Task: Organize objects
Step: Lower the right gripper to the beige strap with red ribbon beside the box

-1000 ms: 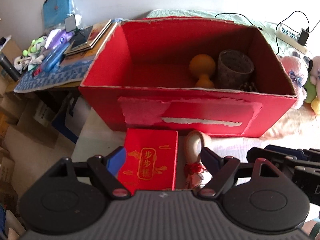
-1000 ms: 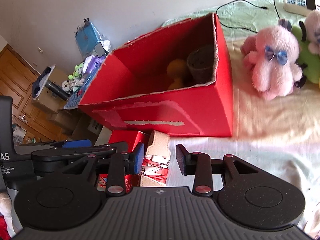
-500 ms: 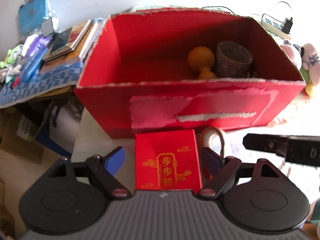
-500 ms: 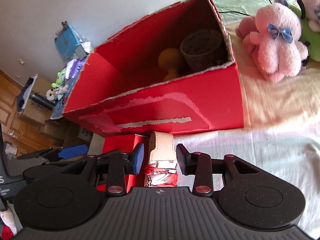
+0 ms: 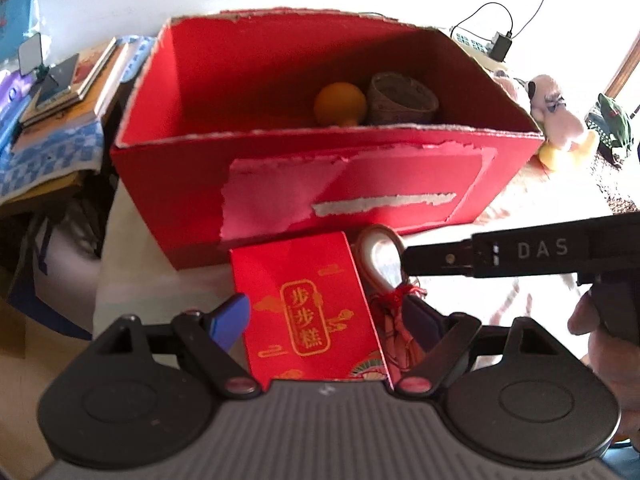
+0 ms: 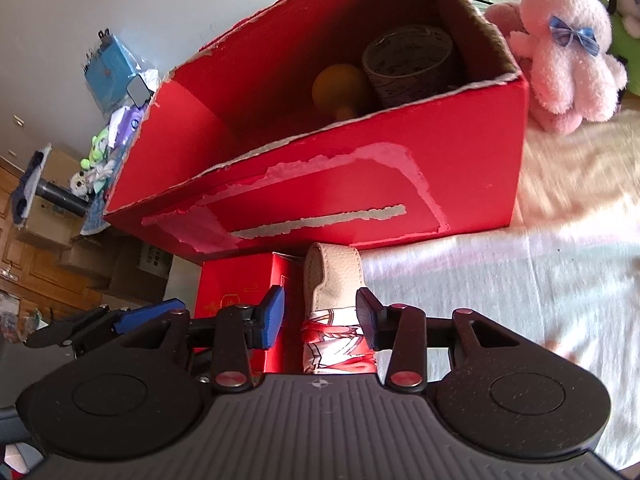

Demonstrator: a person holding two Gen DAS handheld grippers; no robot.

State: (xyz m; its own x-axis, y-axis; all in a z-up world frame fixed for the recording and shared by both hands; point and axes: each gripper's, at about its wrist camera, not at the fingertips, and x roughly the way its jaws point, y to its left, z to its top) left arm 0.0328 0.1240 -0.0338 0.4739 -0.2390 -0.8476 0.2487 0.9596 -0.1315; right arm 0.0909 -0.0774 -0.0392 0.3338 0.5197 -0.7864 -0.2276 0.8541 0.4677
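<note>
A small red gift box (image 5: 312,312) with gold lettering lies flat in front of the big red cardboard box (image 5: 320,184). My left gripper (image 5: 326,316) is open, its fingers straddling both the gift box and a beige leather loop (image 5: 380,256) with a red tassel that lies along the box's right side. In the right wrist view my right gripper (image 6: 320,316) is open around that leather loop (image 6: 334,276), with a gap on its left. The big cardboard box (image 6: 320,208) holds an orange gourd (image 6: 338,84) and a woven cup (image 6: 408,60).
A pink plush toy (image 6: 560,52) sits right of the cardboard box on the pale bedsheet (image 6: 520,280). At the left, a side table (image 5: 48,148) carries books and a phone. A power strip (image 5: 472,42) and cable lie behind the box.
Both grippers have moved closer to the cardboard box. The right gripper has slid forward along the leather loop, its side now crossing the left wrist view. Neither finger spacing changed.
</note>
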